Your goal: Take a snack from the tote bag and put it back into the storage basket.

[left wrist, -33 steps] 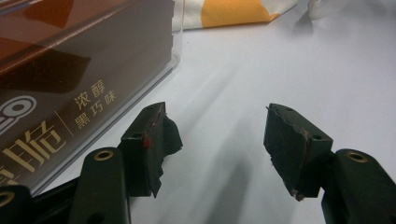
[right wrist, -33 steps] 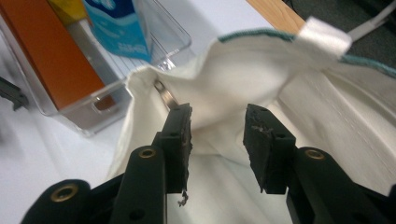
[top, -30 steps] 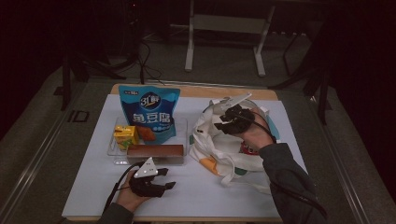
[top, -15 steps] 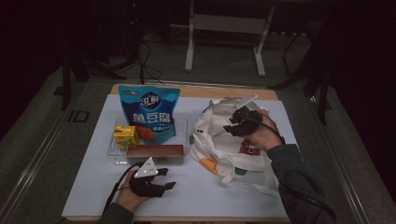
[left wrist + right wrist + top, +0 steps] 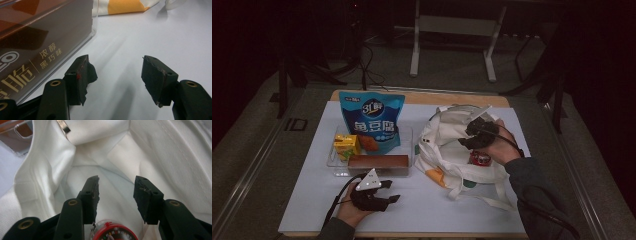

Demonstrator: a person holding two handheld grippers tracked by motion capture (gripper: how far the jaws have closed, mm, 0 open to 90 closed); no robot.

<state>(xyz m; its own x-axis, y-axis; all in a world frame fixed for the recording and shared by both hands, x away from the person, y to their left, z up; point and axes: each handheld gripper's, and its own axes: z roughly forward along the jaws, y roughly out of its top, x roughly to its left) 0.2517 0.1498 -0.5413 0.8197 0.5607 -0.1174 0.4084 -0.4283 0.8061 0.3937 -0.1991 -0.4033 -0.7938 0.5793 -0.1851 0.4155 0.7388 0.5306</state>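
Observation:
A white tote bag (image 5: 447, 155) lies open on the right of the white table. My right gripper (image 5: 469, 140) hovers in the bag's mouth, held by a hand in a dark sleeve. Its jaws (image 5: 116, 181) have just been opening and stand open, with just bag cloth (image 5: 105, 157) beyond them. A red-topped can (image 5: 113, 235) sits right under the jaws' base; the same can (image 5: 480, 158) lies in the bag by the hand. My left gripper (image 5: 392, 191) rests near the front edge, open (image 5: 116, 58) over bare table.
A clear tray (image 5: 334, 167) left of the bag holds a brown box (image 5: 377, 162), a yellow juice carton (image 5: 346, 146) and an upright blue snack bag (image 5: 372, 122). The brown box (image 5: 32, 47) stands just left of my left jaws. The bag's straps trail toward the front.
My right gripper has shifted to the right over the bag's mouth and its jaws have spread wider. The left gripper has stayed put.

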